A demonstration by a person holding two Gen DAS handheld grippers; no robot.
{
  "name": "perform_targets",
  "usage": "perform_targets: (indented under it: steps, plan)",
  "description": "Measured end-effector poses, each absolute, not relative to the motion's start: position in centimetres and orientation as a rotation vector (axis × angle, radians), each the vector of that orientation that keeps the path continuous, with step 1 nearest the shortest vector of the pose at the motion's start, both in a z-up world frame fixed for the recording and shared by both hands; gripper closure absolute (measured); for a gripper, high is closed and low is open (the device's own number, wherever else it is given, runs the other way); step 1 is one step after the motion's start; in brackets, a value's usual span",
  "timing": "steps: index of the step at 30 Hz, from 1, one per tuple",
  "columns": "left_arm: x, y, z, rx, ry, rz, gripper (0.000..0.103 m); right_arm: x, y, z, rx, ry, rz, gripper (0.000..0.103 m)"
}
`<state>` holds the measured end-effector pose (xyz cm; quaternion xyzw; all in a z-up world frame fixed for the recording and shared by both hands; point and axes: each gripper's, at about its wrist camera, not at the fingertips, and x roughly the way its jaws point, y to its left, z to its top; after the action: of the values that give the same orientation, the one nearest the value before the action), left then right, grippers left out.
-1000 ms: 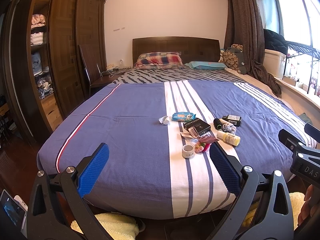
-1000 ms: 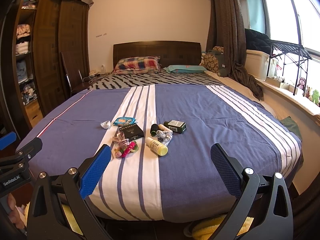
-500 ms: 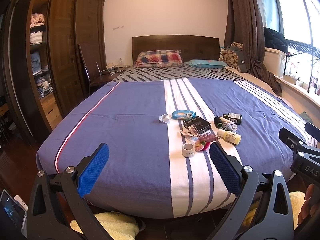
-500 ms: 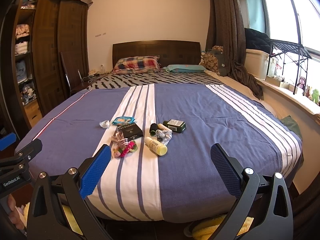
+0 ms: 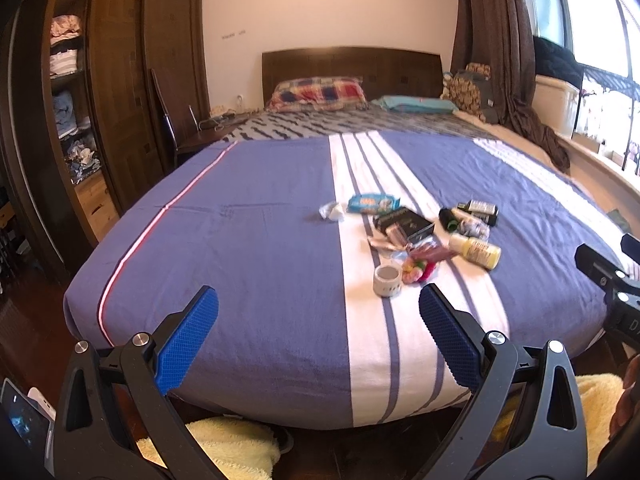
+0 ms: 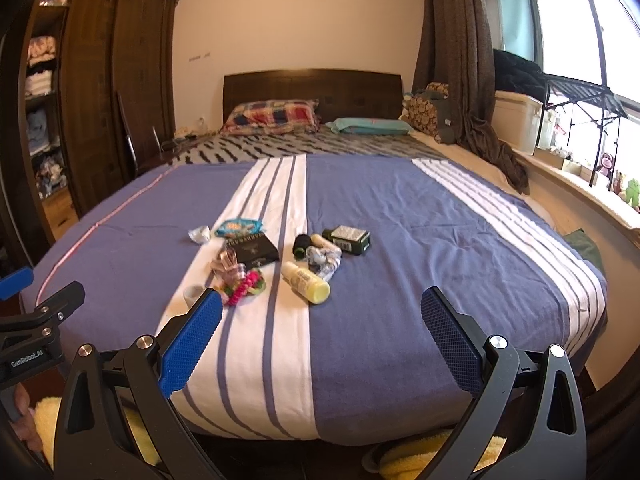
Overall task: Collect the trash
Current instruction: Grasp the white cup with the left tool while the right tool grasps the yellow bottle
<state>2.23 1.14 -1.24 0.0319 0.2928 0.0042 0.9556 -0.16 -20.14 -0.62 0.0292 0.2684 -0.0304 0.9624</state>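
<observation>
A cluster of litter lies on the bed's white stripe: a crumpled white wrapper [image 5: 332, 211], a blue snack packet [image 5: 373, 202], a black box [image 5: 403, 222], a white tape roll [image 5: 387, 280], a pink and green tangle [image 5: 419, 271], a yellow bottle [image 5: 476, 251] and a dark green box [image 6: 346, 239]. My left gripper [image 5: 319, 336] is open at the foot of the bed, short of the tape roll. My right gripper [image 6: 322, 338] is open too, short of the yellow bottle [image 6: 306, 281]. Neither holds anything.
The blue striped bedspread [image 5: 248, 240] covers a wide bed. A dark wardrobe [image 5: 112, 92] stands at left, with a chair [image 5: 176, 128] beside the bed. Curtain [image 6: 460, 64] and window ledge [image 6: 580, 184] run along the right. Yellow fluffy mats [image 5: 232, 444] lie on the floor below.
Both grippers have drifted slightly nearer the bed and tilted down a little, so the litter sits a touch closer. Both stay open.
</observation>
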Motion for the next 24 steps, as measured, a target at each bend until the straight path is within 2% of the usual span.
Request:
perform_targets:
  steps: [18,19,22,24]
  plan:
    - [9.4,0.2,-9.4,0.052,0.766,-0.110,0.008,8.3,-22.2,-8.9,0.107,0.715,-0.031,0.004]
    - [9.8,-0.1,-9.6,0.051,0.775,-0.119,0.010,8.9,-22.1,-9.3,0.101,0.721,-0.026,0.005]
    - [11.4,-0.9,-10.7,0.046,0.802,-0.149,0.020,10.6,-21.9,-10.1,0.099,0.741,0.009,0.021]
    - [12.5,-1.5,-11.2,0.042,0.814,-0.170,0.028,11.5,-21.6,-10.5,0.093,0.750,0.029,0.026]
